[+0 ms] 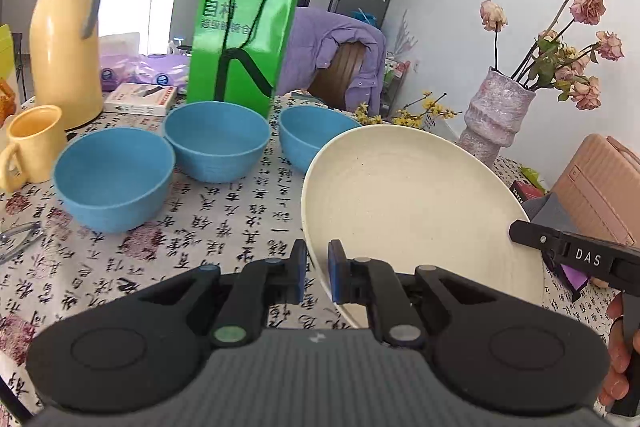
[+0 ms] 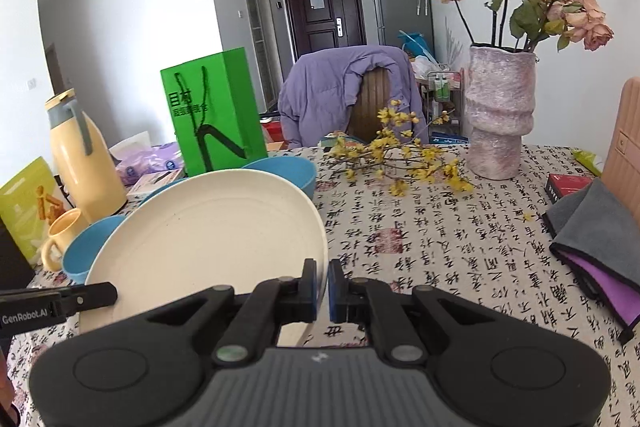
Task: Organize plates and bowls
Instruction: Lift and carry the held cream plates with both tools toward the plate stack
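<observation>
A large cream plate point(image 1: 416, 211) hangs tilted above the table, held from both sides. My left gripper point(image 1: 316, 273) is shut on its left rim. My right gripper point(image 2: 323, 287) is shut on the right rim of the same cream plate point(image 2: 208, 239). The right gripper's body shows at the right edge of the left wrist view. Three blue bowls stand on the table beyond the plate: a near left bowl point(image 1: 114, 179), a middle bowl point(image 1: 216, 143) and a right bowl point(image 1: 312, 139), partly hidden by the plate.
A yellow thermos point(image 1: 64, 39), a yellow mug point(image 1: 30, 147) and a green paper bag point(image 1: 242, 43) stand behind the bowls. A pink vase of dried roses point(image 2: 500, 111), yellow flower sprigs point(image 2: 400, 159) and a grey-purple cloth point(image 2: 596, 247) lie right on the printed tablecloth point(image 2: 440, 247).
</observation>
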`<action>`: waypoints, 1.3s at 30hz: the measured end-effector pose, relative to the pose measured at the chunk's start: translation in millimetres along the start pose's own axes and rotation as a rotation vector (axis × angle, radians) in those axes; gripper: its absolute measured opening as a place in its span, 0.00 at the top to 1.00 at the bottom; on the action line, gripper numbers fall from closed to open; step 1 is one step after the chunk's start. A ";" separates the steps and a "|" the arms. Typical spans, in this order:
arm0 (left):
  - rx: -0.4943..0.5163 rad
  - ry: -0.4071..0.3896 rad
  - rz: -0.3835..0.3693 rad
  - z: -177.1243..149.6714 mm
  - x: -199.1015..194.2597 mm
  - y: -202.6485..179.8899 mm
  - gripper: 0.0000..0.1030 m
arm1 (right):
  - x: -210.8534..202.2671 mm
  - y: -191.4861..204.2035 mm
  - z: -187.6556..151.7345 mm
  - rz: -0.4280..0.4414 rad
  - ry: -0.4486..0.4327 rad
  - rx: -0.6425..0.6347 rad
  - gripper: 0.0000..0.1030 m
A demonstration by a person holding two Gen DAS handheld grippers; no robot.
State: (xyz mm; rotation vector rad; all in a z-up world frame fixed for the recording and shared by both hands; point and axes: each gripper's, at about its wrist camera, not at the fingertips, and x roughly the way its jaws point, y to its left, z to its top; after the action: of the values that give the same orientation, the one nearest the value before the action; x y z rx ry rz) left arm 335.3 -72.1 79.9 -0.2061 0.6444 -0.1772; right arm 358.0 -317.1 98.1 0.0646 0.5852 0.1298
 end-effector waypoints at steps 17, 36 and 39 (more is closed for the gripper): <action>0.071 -0.041 0.036 -111.8 -78.6 56.2 0.88 | -68.4 75.4 -135.5 0.007 -0.005 -0.010 0.92; 0.068 -0.040 0.033 -146.7 -98.7 47.9 0.88 | -97.7 65.1 -172.4 0.026 -0.010 0.037 0.92; 0.080 -0.042 0.031 -145.4 -96.3 40.2 0.88 | -98.3 59.0 -172.3 0.020 -0.019 0.040 0.92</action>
State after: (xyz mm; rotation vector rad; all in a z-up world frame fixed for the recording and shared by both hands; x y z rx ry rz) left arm 174.8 -31.1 12.0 -0.1220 0.5968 -0.1680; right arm 175.2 -268.4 14.2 0.1107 0.5687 0.1363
